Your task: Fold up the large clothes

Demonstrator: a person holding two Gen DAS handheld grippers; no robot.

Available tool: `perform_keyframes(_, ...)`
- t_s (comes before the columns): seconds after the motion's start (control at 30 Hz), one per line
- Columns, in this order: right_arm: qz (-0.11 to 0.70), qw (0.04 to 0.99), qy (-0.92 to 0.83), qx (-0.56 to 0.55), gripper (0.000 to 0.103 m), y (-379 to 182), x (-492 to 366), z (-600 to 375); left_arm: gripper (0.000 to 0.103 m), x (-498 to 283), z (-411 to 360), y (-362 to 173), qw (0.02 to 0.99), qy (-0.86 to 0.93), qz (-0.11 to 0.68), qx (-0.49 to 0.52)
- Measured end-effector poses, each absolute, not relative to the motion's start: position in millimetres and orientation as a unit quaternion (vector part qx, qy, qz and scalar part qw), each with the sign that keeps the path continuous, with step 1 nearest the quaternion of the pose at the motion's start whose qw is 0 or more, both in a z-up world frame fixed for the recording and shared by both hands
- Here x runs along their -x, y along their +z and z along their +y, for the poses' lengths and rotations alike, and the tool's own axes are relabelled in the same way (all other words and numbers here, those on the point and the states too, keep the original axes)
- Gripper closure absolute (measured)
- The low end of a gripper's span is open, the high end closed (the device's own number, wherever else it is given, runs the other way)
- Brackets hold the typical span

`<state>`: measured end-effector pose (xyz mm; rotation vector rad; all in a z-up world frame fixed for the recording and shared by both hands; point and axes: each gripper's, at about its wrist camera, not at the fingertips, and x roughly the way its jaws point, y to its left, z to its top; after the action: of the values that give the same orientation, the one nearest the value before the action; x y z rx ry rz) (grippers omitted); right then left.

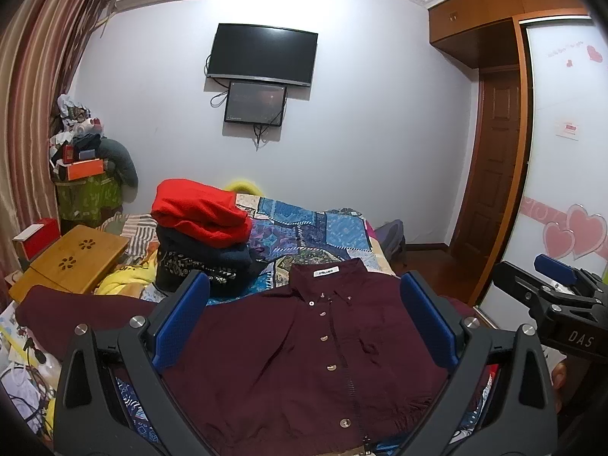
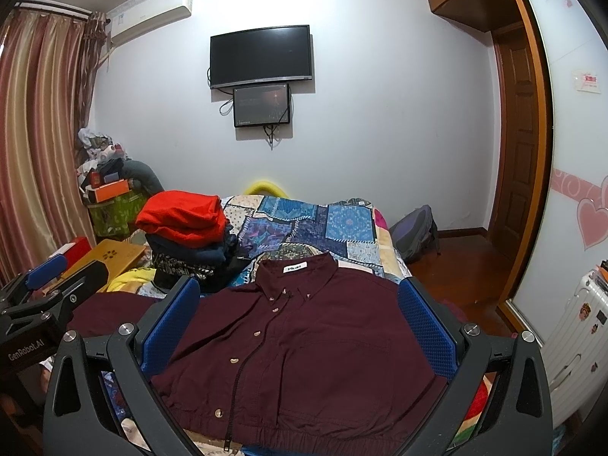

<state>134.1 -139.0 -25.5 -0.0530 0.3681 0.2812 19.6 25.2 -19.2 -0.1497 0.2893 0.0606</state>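
A dark maroon button-up jacket lies flat, front side up, on the patchwork bedspread, collar toward the far wall. It also shows in the right wrist view; one sleeve stretches out to the left. My left gripper is open and empty, hovering above the jacket's chest. My right gripper is open and empty above the jacket too. The right gripper shows at the right edge of the left wrist view, the left gripper at the left edge of the right wrist view.
A stack of folded clothes topped by a red sweater stands on the bed, left of the collar. A bamboo lap table lies at the left. A backpack sits on the floor right of the bed; a white suitcase stands by the wardrobe.
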Motion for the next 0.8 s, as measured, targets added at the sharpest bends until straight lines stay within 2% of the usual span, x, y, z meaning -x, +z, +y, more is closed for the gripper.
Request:
perform_keyframes(0.43,0.223,0.964,0.137,0.035,0.000,-37.6,-167.7,-130.2,0.002,-56.8,74.7,-33.6,0.976,0.088,0.173,0.099)
perform_keyframes(0.8,0.297,0.943,0.139,0.054,0.000,-67.2,-215.9,-111.4,0.002,-97.4,193.8,-88.9,0.927,0.222,0.238,0.187)
